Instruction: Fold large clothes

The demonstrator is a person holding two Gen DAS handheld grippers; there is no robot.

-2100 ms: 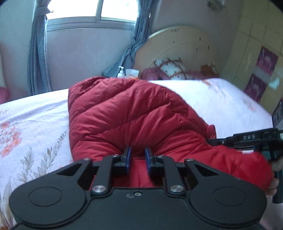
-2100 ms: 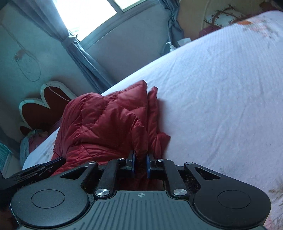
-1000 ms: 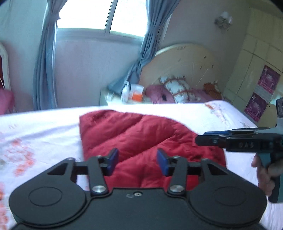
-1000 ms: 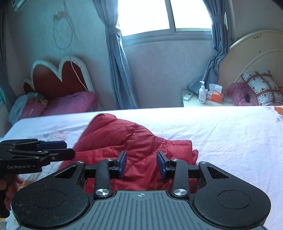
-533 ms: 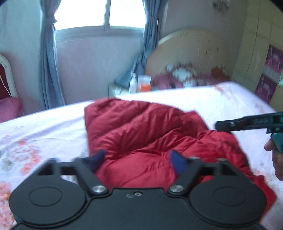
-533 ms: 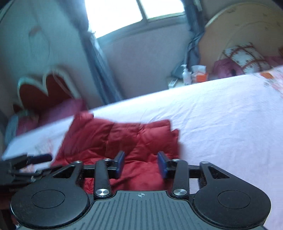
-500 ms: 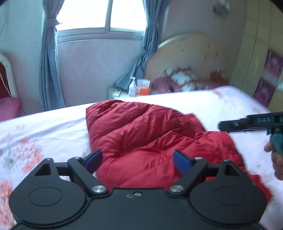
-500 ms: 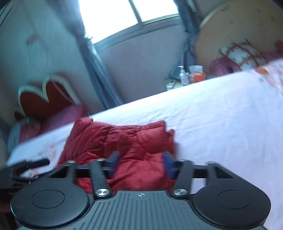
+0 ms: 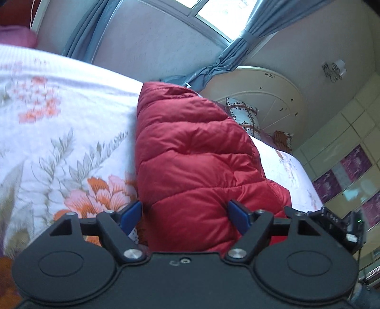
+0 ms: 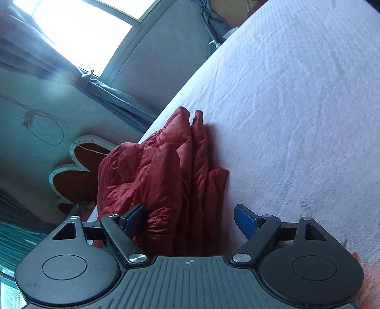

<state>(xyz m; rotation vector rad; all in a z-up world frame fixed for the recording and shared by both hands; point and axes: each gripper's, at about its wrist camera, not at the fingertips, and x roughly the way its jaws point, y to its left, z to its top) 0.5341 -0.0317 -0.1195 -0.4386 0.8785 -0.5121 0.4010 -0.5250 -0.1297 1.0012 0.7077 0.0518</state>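
Left wrist view: claw (image 9: 185, 215) hides jacket's (image 9: 197, 166) near edge, seemingly.

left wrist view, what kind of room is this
Most likely a home bedroom: a bed under a floral sheet, a rounded cream headboard with a patterned pillow, and a curtained window.

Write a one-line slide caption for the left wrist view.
Open left claw straddles the near end of a red puffer jacket on a floral bedsheet.
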